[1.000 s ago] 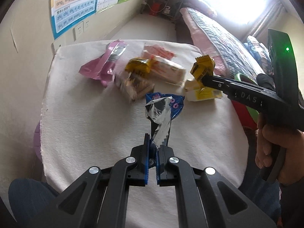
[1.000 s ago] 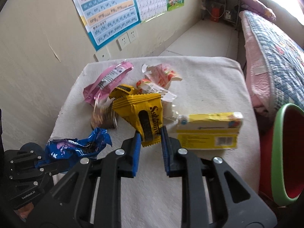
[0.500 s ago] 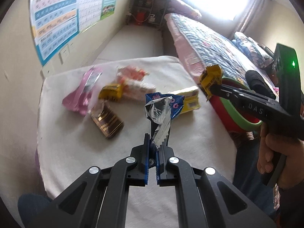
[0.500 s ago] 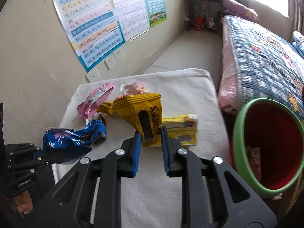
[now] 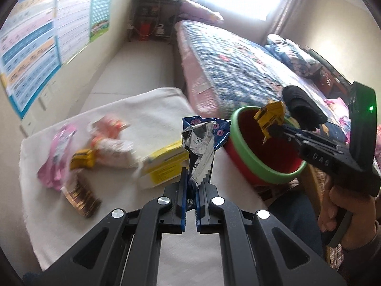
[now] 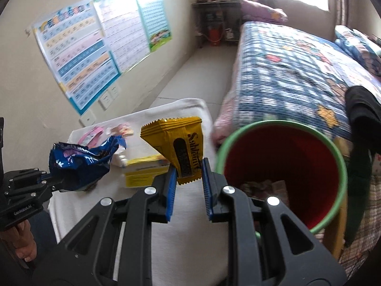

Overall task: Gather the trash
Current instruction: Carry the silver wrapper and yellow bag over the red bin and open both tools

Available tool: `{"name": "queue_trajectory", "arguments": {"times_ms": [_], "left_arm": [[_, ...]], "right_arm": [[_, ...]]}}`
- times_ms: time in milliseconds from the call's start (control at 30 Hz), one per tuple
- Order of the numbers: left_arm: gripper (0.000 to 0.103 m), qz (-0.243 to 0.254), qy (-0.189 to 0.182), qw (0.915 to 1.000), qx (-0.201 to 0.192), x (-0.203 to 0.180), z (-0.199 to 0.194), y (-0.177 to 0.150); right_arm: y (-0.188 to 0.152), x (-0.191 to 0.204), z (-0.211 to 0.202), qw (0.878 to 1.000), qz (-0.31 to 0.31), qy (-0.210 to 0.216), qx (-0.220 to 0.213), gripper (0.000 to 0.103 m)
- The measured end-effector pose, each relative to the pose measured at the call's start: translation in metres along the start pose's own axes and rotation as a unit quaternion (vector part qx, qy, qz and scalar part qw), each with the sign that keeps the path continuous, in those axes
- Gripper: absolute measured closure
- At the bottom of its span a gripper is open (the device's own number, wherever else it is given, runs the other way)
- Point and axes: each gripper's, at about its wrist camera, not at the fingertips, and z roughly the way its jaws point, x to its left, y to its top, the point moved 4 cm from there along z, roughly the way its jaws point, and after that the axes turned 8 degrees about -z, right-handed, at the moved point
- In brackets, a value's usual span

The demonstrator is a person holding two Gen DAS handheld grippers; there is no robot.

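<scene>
Left wrist view: the left gripper (image 5: 190,183) pinches a crumpled blue foil snack wrapper (image 5: 203,140), held above the white cloth-covered table (image 5: 147,109). Beside the table stands a red waste bin with a green rim (image 5: 240,143). Right wrist view: the right gripper (image 6: 189,174) has its blue-padded fingers (image 6: 172,186) around a yellow snack packet (image 6: 181,146), held beside the bin's rim; whether the pads still press it is unclear. Other wrappers and a yellow-and-white carton (image 5: 164,166) lie on the table.
</scene>
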Motion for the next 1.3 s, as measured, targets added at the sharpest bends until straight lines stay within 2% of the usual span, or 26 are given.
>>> {"name": "queue_trajectory", "arguments": {"times_ms": [500, 967, 1000, 1033, 1067, 1200, 1267, 1300], "left_arm": [[0.101, 0.049, -0.055, 0.9971, 0.017, -0.114, 0.045, 0.035], [0.100, 0.068, -0.074, 0.9944, 0.033, -0.168, 0.079, 0.051], [0.097, 0.069, -0.073, 0.9943, 0.037, -0.170, 0.083, 0.052], [0.097, 0.069, -0.074, 0.9940, 0.041, -0.171, 0.086, 0.052], [0.097, 0.068, -0.076, 0.9937, 0.046, -0.173, 0.090, 0.053], [0.064, 0.056, -0.076, 0.9942, 0.051, -0.175, 0.098, 0.054], [0.055, 0.051, -0.072, 0.9949, 0.049, -0.173, 0.100, 0.054], [0.049, 0.051, -0.068, 0.9952, 0.048, -0.172, 0.101, 0.053]], "right_arm": [[-0.023, -0.093, -0.026, 0.997, 0.064, -0.040, -0.007, 0.083], [-0.027, -0.147, -0.030, 0.994, 0.095, -0.058, -0.006, 0.082], [-0.027, -0.149, -0.029, 0.994, 0.097, -0.058, -0.005, 0.082], [-0.027, -0.150, -0.028, 0.994, 0.097, -0.056, -0.004, 0.081], [-0.028, -0.152, -0.026, 0.994, 0.097, -0.058, -0.003, 0.074], [-0.032, -0.157, -0.022, 0.993, 0.104, -0.060, -0.001, 0.052], [-0.034, -0.159, -0.021, 0.992, 0.107, -0.060, -0.001, 0.040], [-0.036, -0.160, -0.020, 0.992, 0.108, -0.062, -0.002, 0.037]]}}
